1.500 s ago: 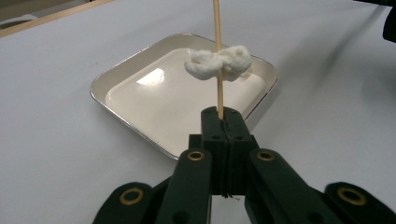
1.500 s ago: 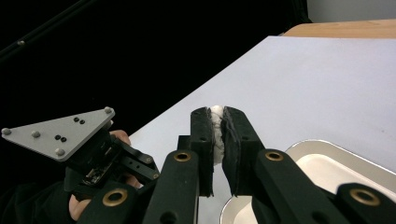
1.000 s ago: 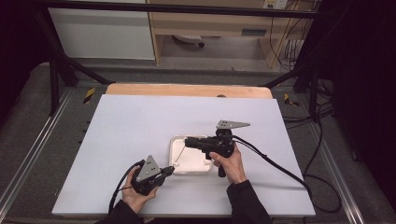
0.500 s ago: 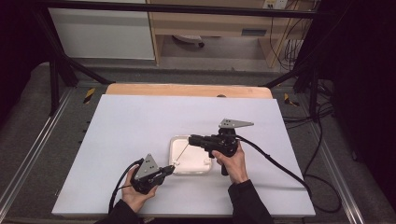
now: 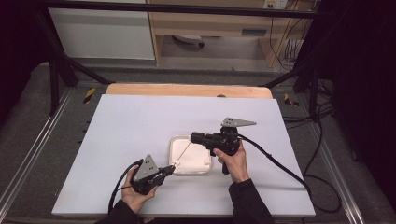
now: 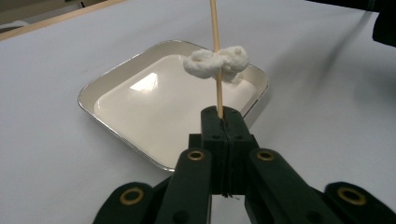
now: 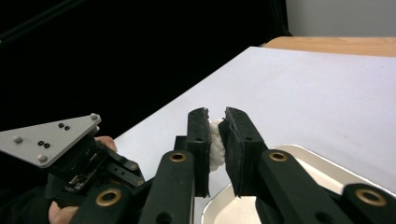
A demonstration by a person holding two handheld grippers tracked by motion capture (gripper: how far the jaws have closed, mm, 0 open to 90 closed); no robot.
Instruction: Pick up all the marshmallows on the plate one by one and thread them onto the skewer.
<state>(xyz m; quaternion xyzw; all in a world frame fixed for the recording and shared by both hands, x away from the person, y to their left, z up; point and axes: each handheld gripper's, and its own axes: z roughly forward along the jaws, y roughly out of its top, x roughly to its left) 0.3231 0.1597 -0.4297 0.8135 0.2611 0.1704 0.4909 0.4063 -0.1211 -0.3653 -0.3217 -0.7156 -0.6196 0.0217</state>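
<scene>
A thin wooden skewer (image 6: 216, 56) is clamped at its lower end by the left gripper (image 6: 223, 122), whose fingers (image 6: 212, 128) are pressed fully together around it. The skewer rises from these fingers and slants up over a white square tray (image 6: 105, 81) that lies on the white bench (image 6: 56, 154). A white marshmallow (image 6: 215, 62) is threaded on the skewer, partway up the stick and above the tray's far corner as seen in the left gripper view.

In the high view the left gripper (image 5: 169, 170) is held at the near left of the tray (image 5: 201, 168), while the right gripper (image 5: 195, 137) is held level just above the tray's far right edge, and the skewer (image 5: 183, 151) runs between the two.

In the right gripper view the right gripper (image 7: 215, 122) is seen with its fingers (image 7: 198, 135) nearly closed, and the marshmallow (image 7: 215, 144) is squeezed between the pads. The fingers have just been opening and closing slightly on it. The tray's rim (image 7: 299, 151) is visible below these fingers, and the other hand (image 7: 100, 140) is seen farther off at the left.
</scene>
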